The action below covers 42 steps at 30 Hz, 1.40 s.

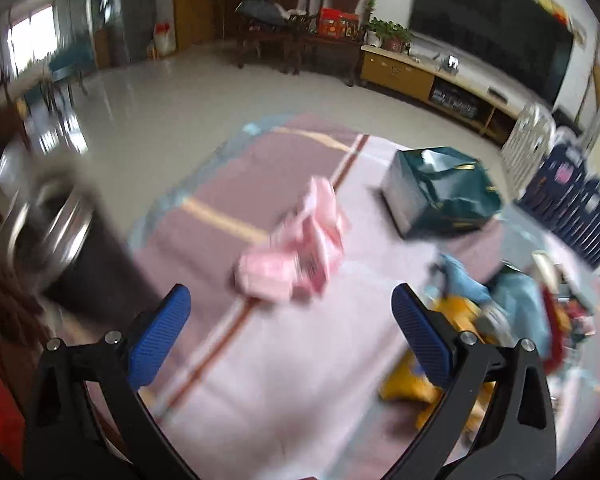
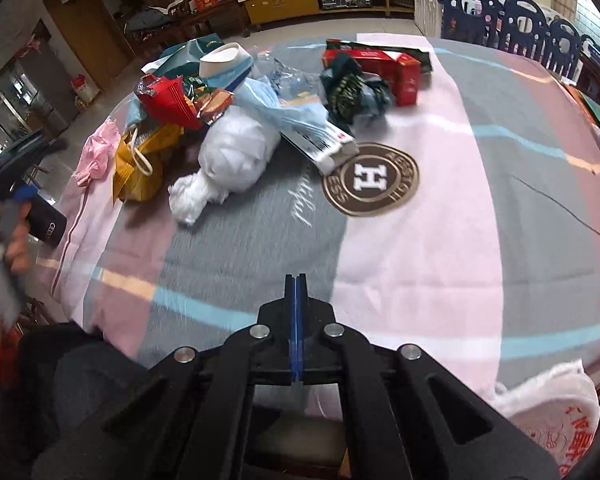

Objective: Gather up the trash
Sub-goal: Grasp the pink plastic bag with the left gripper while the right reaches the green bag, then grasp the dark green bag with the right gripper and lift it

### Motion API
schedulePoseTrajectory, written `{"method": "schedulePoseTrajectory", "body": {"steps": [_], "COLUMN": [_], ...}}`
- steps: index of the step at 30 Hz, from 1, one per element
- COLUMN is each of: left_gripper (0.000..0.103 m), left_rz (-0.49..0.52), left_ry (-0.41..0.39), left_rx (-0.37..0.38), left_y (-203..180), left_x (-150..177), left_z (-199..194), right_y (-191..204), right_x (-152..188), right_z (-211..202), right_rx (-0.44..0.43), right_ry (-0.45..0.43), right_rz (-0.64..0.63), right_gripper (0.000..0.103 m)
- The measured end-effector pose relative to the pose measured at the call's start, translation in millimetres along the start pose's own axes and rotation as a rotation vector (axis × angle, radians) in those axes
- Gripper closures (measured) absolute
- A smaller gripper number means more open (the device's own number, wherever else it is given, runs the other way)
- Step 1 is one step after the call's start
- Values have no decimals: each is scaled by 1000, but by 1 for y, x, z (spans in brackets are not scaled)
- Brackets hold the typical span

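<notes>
A: Left gripper [image 1: 290,318] status?
B: Jaws spread wide, empty. Crumpled pink plastic bag [image 1: 296,240] lies on the striped cloth [image 1: 260,380], ahead between the fingers, not touching.
A: Right gripper [image 2: 295,280]?
B: Jaws pressed together, empty, well short of the trash pile [image 2: 240,112].

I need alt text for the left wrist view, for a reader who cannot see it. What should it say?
The open left gripper hovers above a crumpled pink plastic bag lying on a pink striped cloth. A dark green gift bag stands further right, and a black trash bin is at the left edge, blurred.
</notes>
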<state>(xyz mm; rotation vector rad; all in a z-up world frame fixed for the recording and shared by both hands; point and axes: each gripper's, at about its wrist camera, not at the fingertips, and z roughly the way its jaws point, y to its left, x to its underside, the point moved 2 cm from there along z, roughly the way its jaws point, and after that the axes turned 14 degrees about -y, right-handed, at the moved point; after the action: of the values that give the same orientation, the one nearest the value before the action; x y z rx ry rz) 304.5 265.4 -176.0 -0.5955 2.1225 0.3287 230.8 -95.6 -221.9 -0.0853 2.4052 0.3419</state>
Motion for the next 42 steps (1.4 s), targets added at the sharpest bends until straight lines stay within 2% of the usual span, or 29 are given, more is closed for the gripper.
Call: {"method": "schedulePoseTrajectory", "body": {"steps": [2,3,5,10,11,12,15,18,21,23,25,26,28,32,33,36,39,42], "left_gripper": [3,3,3,4,10,21,36,52,61,64,67,68,69,71,72,76,76,76], "left_rz": [82,96,92,54,39,35,55,52,22,-5,-16,-20,-36,-27,-24,-18,-15,-26], "left_ry": [0,8,25,105,114,121,137,141,147,153,155,155,154,121,109,64,33,32], "left_rx": [-21,-22,-7,70,80,90,92,121,140,157,161,161,166,155,158,158,158,165], "left_y": [-12,-14,-14,-11,-9,-8,-8,-9,-7,-5,-5,-5,-4,-6,-6,-8,-9,-10], "left_x": [-6,-7,-6,4,6,9,15,18,19,20,20,20,22,22,21,18,14,13], "left_z": [29,41,59,85,87,89,92,91,91,91,89,88,84,69,64,50,44,43], "right_y": [-6,-10,-20,-20,-17,-14,-5,-9,-11,-9,-5,-2,3,3,1,-7,-14,-22], "right_x": [-1,-4,-13,-53,-64,-74,-99,-114,-117,-115,-110,-108,-106,-95,-91,-74,-55,-38], "right_z": [-5,-7,-11,14,24,34,65,88,102,107,104,101,92,70,64,39,10,1], "right_rx": [7,17,24,-6,-13,-13,-38,-9,14,19,-5,-16,-35,-40,-43,-66,-1,42], "right_ry": [2,-2,-33,-68,-83,-93,-80,-67,-49,-38,-49,-63,-66,-68,-66,-39,-33,-3], "right_rz": [3,9,33,85,93,99,161,287,339,325,295,274,239,208,207,216,144,103], "right_gripper": [81,56,28,27,27,27,27,27,27,28,40,50,79,88,101,102,102,102]}}
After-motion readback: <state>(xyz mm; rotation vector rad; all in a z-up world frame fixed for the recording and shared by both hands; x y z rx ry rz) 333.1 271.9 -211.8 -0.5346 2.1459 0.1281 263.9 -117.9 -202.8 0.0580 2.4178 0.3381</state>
